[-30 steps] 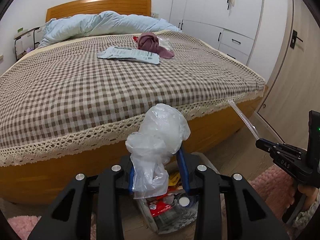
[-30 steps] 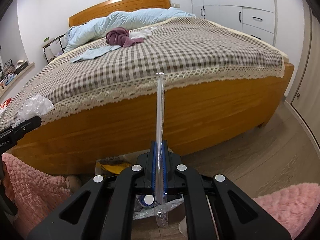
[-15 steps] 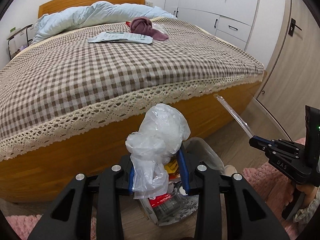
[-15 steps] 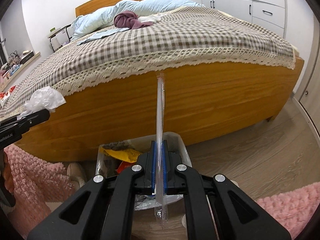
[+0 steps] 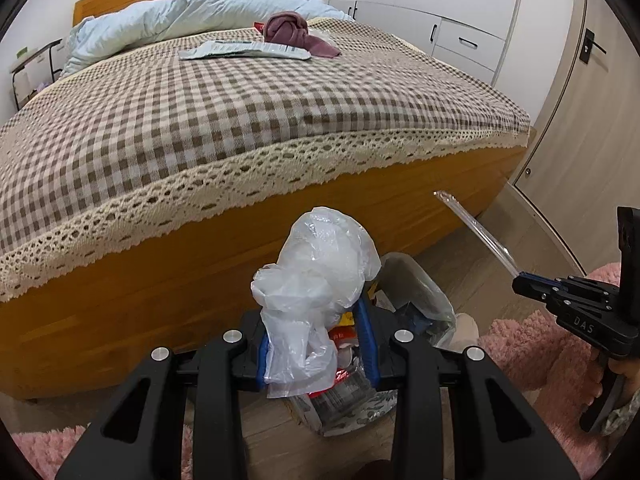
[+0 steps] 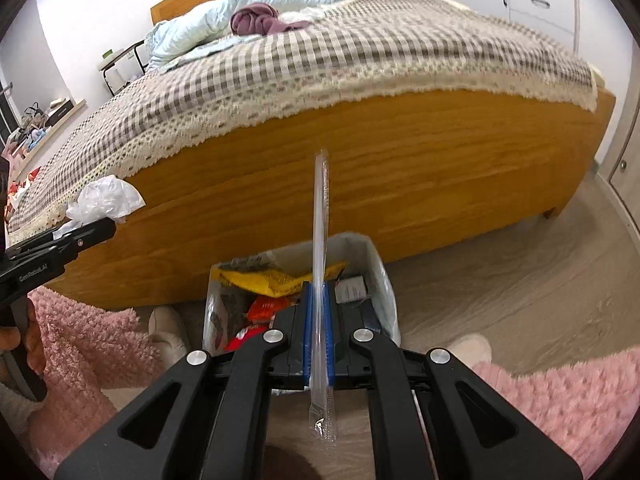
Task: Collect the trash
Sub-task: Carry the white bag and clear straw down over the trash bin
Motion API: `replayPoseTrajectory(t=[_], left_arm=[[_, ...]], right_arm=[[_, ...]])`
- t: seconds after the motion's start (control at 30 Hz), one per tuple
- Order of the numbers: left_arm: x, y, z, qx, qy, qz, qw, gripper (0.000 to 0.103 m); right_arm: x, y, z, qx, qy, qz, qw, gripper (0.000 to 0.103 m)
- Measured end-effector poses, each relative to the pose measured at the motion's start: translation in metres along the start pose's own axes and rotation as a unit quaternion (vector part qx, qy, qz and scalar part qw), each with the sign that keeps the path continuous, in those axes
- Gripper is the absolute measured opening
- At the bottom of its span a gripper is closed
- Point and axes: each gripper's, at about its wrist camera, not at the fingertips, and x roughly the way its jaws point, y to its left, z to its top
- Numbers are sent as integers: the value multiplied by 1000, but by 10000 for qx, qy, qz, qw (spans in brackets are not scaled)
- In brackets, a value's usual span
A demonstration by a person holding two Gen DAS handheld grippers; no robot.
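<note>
Two loads in hand: my left gripper (image 5: 316,356) clamps a crumpled bag (image 5: 320,276), right gripper (image 6: 318,330) pinches a straw wrapper (image 6: 320,240), both over the bin (image 6: 376,276) near the bed (image 6: 400,168). Next I reckon: lower, let go.

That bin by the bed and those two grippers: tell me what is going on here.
A person is collecting trash with two handheld grippers. The left gripper is clamped on a crumpled clear plastic bag, and the right gripper is shut on a long clear straw wrapper. Both hang over the small lined trash bin beside the wooden bed; it already holds snack wrappers. Neither piece has been released.
</note>
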Motion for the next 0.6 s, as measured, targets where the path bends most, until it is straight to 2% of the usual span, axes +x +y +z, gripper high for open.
replayPoseTrajectory(t=[0.2,0.37,0.6], left_arm=[[9,1,-12,-1,267,-64,9996,32],[27,-3,-23,49,660,-115,9977,32],[59,-16,-38,139,1320,-287,9907,32]], right_arm=[[17,-12,-15,314,599,121,9976,6],[38,-30,-18,804,1053,304,9907,6],[79,-55,-32,1788,1728,614,9667,6]])
